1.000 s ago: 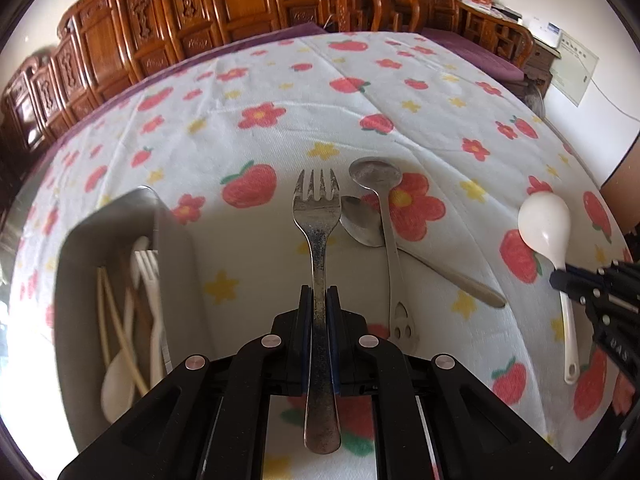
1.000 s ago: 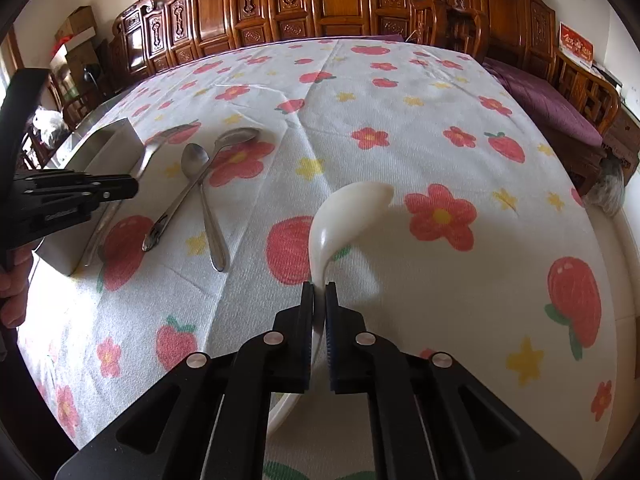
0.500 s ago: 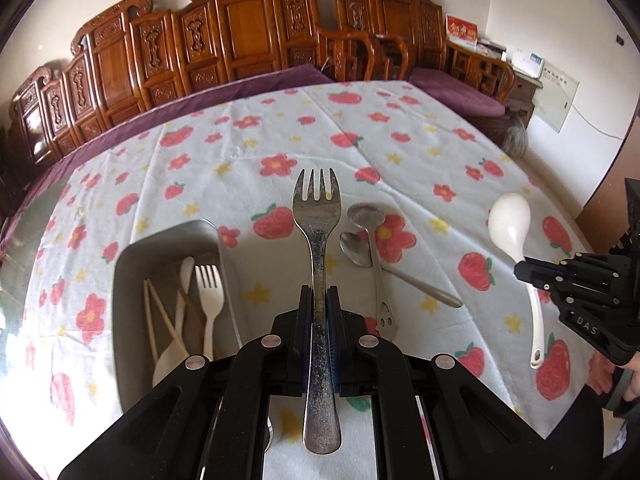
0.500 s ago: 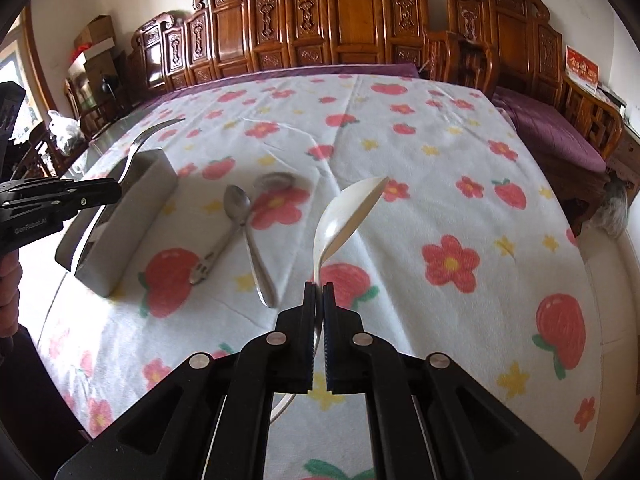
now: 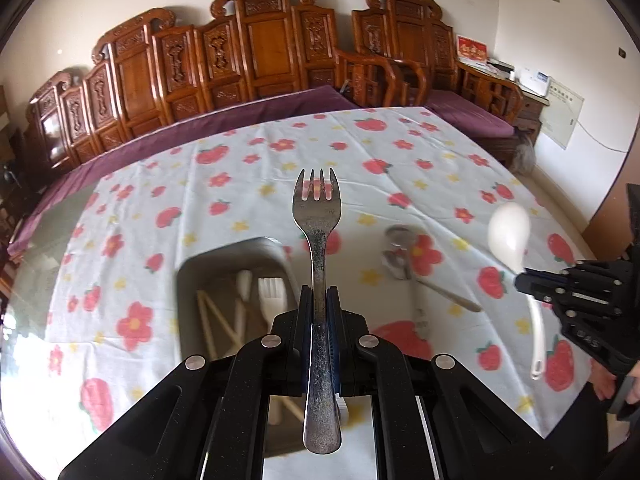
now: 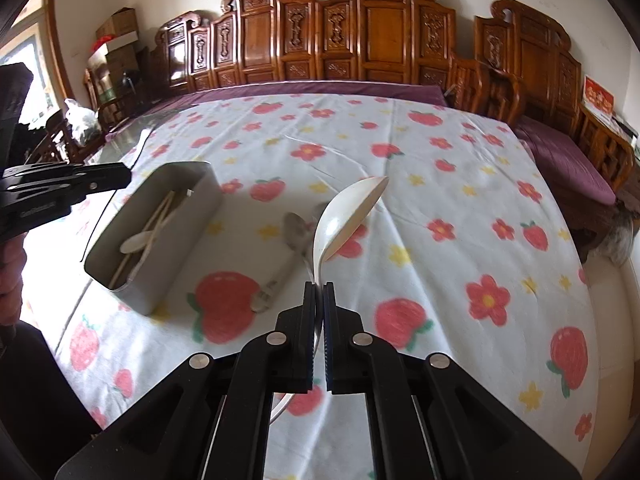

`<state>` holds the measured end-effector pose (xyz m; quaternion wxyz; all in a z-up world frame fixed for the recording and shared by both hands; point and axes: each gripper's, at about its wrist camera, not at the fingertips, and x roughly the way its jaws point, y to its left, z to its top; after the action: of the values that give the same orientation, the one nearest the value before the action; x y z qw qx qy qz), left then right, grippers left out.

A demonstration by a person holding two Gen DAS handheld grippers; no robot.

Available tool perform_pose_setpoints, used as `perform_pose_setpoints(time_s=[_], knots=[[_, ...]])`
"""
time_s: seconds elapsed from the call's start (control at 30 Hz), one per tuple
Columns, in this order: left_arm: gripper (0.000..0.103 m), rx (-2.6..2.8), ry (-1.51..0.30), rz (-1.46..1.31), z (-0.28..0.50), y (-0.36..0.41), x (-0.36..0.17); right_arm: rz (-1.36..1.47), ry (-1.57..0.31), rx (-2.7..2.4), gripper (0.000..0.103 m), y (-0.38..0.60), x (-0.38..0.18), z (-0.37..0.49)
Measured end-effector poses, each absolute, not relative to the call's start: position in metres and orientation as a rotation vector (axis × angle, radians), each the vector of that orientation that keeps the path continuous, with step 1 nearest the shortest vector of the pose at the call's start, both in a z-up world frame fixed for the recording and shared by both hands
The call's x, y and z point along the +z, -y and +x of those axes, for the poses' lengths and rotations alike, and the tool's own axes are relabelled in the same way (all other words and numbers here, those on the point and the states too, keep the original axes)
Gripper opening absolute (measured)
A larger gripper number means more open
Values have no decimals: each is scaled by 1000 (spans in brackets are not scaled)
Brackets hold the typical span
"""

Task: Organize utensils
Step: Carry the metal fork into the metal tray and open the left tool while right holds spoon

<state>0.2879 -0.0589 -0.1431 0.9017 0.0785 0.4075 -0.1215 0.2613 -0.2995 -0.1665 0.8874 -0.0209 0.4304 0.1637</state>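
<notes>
My left gripper (image 5: 319,292) is shut on a metal fork (image 5: 318,216), tines pointing away, held in the air above the grey utensil box (image 5: 188,280). The box holds chopsticks, a white spoon and a white plastic fork. My right gripper (image 6: 319,286) is shut on the handle of a white ceramic spoon (image 6: 348,216), bowl up, lifted over the table. In the left wrist view the right gripper (image 5: 520,280) hangs at the right with the white spoon (image 5: 508,232). In the right wrist view the left gripper (image 6: 120,174) shows beside the grey box (image 6: 192,236). Two metal spoons (image 5: 400,256) lie crossed on the cloth.
The table wears a white cloth with strawberries and flowers (image 6: 440,200). Carved wooden chairs (image 5: 272,48) line its far side, purple cushions at the right. A hand (image 5: 604,380) holds the right gripper. Boxes and a bag sit far left in the right wrist view.
Both grippers have risen well above the table with their utensils. The left one now hangs over the grey box. The metal spoons on the cloth stayed put.
</notes>
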Motion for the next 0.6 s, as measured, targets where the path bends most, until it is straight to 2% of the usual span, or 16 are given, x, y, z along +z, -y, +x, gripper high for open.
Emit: perform_pose_setpoints(time_s=[0.6], knots=[[7, -152, -977, 104, 318, -7, -217, -90, -898, 409, 5, 249, -160, 272]])
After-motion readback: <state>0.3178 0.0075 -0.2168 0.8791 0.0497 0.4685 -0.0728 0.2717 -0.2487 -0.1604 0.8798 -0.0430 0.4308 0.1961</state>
